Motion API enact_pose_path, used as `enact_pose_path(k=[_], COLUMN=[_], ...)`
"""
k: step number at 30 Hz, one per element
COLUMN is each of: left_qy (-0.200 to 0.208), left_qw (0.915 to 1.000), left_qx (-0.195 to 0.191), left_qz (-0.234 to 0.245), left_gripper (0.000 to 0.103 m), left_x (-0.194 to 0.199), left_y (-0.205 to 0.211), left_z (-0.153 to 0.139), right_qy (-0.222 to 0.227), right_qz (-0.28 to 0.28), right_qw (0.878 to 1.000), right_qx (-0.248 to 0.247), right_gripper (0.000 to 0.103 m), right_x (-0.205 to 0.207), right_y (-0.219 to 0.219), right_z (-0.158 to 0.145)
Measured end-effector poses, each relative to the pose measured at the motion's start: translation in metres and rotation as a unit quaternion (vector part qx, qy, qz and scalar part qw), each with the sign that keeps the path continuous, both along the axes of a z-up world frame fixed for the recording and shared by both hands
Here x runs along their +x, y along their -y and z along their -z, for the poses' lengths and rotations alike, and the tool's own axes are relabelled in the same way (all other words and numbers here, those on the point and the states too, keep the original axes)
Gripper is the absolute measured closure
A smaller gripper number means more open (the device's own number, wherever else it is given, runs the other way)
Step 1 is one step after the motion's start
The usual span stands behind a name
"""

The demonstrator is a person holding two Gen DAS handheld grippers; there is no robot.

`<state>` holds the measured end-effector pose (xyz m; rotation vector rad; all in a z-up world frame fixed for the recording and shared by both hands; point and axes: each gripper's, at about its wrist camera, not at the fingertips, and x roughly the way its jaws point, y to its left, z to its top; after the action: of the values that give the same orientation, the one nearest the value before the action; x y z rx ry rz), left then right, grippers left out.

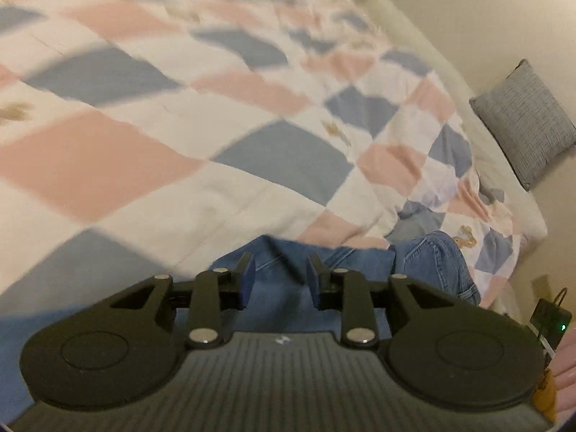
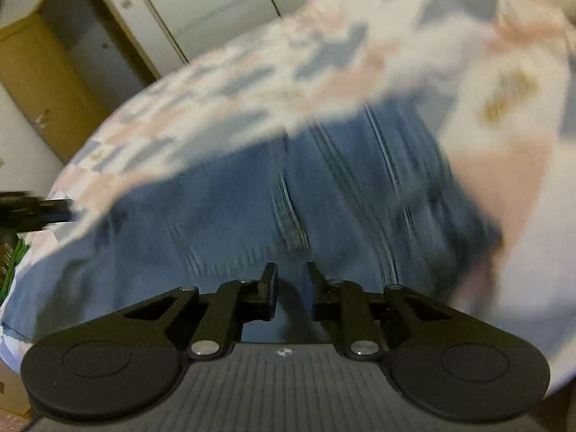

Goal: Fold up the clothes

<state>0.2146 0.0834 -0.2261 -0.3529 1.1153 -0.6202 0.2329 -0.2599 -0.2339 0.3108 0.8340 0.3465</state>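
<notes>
Blue jeans [image 1: 432,259] lie on a quilt of pink, blue and white squares [image 1: 180,144]. In the left wrist view the denim runs from under my left gripper [image 1: 281,273] to a bunched part at the right. That gripper hangs just over the denim, open by a small gap with nothing pinched between its blue pads. In the blurred right wrist view the jeans [image 2: 288,187] spread wide, seams running away from me. My right gripper [image 2: 292,284] hovers over their near edge, its fingers a narrow gap apart with only denim showing below.
The quilt [image 2: 360,54] covers a bed. A grey pillow [image 1: 525,122] leans on the wall at the right. A black device with a green light [image 1: 550,320] and a hand [image 1: 567,360] sit at the right edge. A brown door [image 2: 43,82] and white cupboard doors [image 2: 216,0] stand beyond the bed.
</notes>
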Motion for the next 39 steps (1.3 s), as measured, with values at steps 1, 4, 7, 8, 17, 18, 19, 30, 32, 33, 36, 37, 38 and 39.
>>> enact_pose_path(k=[1, 4, 7, 8, 17, 18, 19, 30, 32, 33, 36, 37, 38, 39], left_qy=[-0.029, -0.146, -0.212, -0.225, -0.247, -0.239, -0.232, -0.176, -0.166, -0.163, -0.173, -0.174, -0.174, -0.173], left_qw=[0.9995, 0.9871, 0.9719, 0.9671, 0.9573, 0.9598, 0.9621, 0.9515, 0.9472, 0.9453, 0.9401, 0.9418, 0.9454, 0.9488], left_qx=[-0.013, -0.063, -0.102, -0.118, -0.147, -0.143, -0.140, -0.252, -0.269, -0.274, -0.282, -0.278, -0.269, -0.260], left_qz=[0.008, 0.016, 0.003, -0.005, -0.028, -0.030, -0.031, -0.018, -0.053, -0.069, -0.085, -0.074, -0.059, -0.044], left_gripper=[0.077, 0.075, 0.074, 0.073, 0.050, 0.052, 0.055, 0.083, 0.085, 0.087, 0.090, 0.089, 0.086, 0.078], left_x=[0.013, 0.033, 0.040, 0.041, 0.043, 0.043, 0.043, 0.053, 0.064, 0.069, 0.077, 0.076, 0.072, 0.068], left_y=[0.007, 0.017, 0.018, 0.016, 0.027, 0.028, 0.028, 0.012, 0.003, -0.001, -0.009, -0.009, -0.008, -0.007], left_z=[0.012, 0.054, 0.082, 0.087, 0.097, 0.095, 0.094, 0.067, 0.072, 0.077, 0.086, 0.085, 0.082, 0.079], right_qy=[0.011, 0.020, 0.013, 0.011, 0.011, 0.010, 0.010, 0.014, 0.014, 0.012, 0.004, 0.005, 0.009, 0.011], right_qz=[-0.006, -0.043, -0.059, -0.059, -0.045, -0.044, -0.042, 0.033, 0.036, 0.036, 0.033, 0.028, 0.022, 0.016], right_qw=[1.000, 0.999, 0.998, 0.998, 0.998, 0.998, 0.998, 0.998, 0.998, 0.998, 0.998, 0.998, 0.998, 0.999], right_qx=[0.001, 0.007, 0.013, 0.019, 0.047, 0.046, 0.047, 0.052, 0.054, 0.054, 0.057, 0.056, 0.052, 0.050], right_gripper=[0.081, 0.081, 0.078, 0.078, 0.066, 0.065, 0.065, 0.103, 0.103, 0.103, 0.103, 0.103, 0.103, 0.103], right_x=[0.007, 0.029, 0.051, 0.055, 0.050, 0.049, 0.047, 0.041, 0.044, 0.046, 0.056, 0.058, 0.060, 0.061], right_y=[-0.002, -0.016, -0.028, -0.032, -0.036, -0.036, -0.036, -0.012, -0.005, -0.003, -0.001, -0.001, -0.001, -0.001], right_z=[-0.007, -0.010, 0.006, 0.011, 0.020, 0.019, 0.018, 0.016, 0.019, 0.022, 0.031, 0.031, 0.029, 0.027])
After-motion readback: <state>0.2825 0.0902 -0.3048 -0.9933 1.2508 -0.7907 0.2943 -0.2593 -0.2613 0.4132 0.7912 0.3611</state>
